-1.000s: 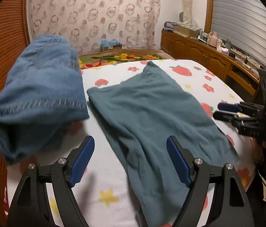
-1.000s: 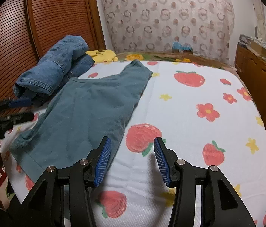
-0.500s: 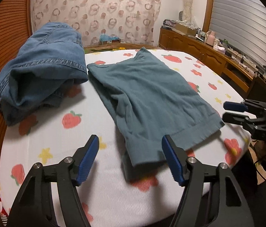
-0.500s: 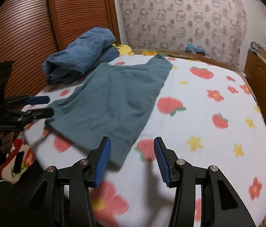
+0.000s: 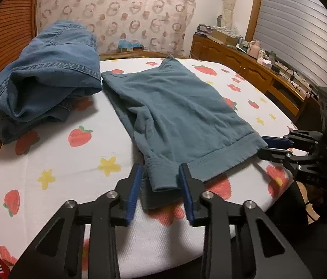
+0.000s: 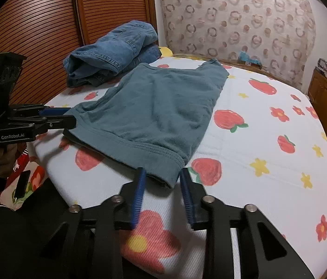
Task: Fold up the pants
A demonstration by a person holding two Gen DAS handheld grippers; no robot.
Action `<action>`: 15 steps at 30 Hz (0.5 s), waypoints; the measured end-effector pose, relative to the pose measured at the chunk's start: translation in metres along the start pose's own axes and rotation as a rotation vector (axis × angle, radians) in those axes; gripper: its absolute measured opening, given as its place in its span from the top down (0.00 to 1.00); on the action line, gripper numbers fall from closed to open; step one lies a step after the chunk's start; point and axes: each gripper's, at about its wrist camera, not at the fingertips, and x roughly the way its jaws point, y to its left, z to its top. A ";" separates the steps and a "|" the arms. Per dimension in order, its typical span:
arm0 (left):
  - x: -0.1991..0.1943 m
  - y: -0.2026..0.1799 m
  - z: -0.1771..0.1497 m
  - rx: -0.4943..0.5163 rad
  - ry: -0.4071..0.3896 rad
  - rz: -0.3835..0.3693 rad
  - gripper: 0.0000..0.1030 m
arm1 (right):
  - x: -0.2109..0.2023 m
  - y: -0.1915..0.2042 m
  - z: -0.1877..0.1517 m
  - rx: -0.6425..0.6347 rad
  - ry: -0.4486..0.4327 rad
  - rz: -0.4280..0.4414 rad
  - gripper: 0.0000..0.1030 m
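The teal knit pants (image 5: 177, 114) are laid flat on the strawberry-print bed cover (image 5: 66, 162), beside a crumpled pile of blue denim jeans (image 5: 47, 79). The jaws of the left gripper (image 5: 160, 186) have just been closing and are set astride one hem corner, a small gap showing at each pad. The jaws of the right gripper (image 6: 162, 187) have likewise been closing around the opposite hem corner, not yet clamped.
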 end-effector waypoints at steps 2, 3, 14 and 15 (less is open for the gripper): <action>0.000 0.000 0.000 -0.004 0.005 0.004 0.73 | 0.000 -0.002 0.000 0.007 -0.003 -0.003 0.83; -0.001 -0.001 -0.001 -0.004 0.005 0.004 0.75 | -0.001 -0.002 -0.002 0.014 -0.004 0.004 0.84; -0.014 -0.020 -0.003 0.052 0.009 0.003 0.92 | -0.008 -0.003 -0.005 0.019 -0.022 0.008 0.90; -0.014 -0.020 -0.003 0.051 0.011 0.007 0.92 | -0.009 -0.004 -0.005 0.021 -0.022 0.009 0.90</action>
